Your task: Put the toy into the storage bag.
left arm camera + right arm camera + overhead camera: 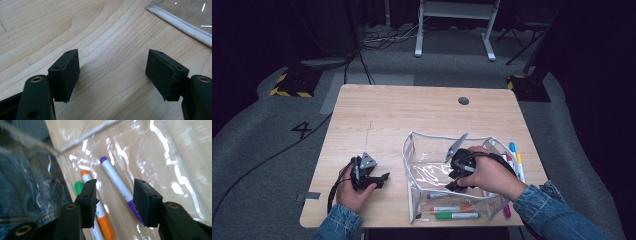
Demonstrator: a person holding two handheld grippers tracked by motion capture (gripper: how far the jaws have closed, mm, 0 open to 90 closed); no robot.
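On the wooden bench (402, 112) lies a clear plastic pouch (432, 160) with white piping, its mouth held wide. The right gripper (458, 172) is inside it, gripped by the person's right hand (487, 172), whose denim sleeve (552, 212) comes in from the lower right.

In the right gripper view the jaws stand spread — nothing is pressed between the pads. A purple marker (120, 188) lies on the pouch floor in the gap between them, apart from both pads, its purple cap pointing away from the camera. Just beside it, partly hidden behind the left-hand jaw of that view, lies an orange marker (102, 218), and the tip of a green marker (79, 187) shows beyond it.

In the high view three markers lie together at the near edge of the pouch; whether each rests inside the plastic or under it I cannot tell. A loose row of markers (514, 157) — blue and yellow caps among them — lies on the bench beside the pouch's right end, and a pink one lies near the sleeve.

The left gripper (371, 179) rests on the bench well left of the pouch, held by the left hand (352, 192). Its jaws are spread wide over bare wood, with the pouch's white edge (180, 23) at the upper right of its own view.
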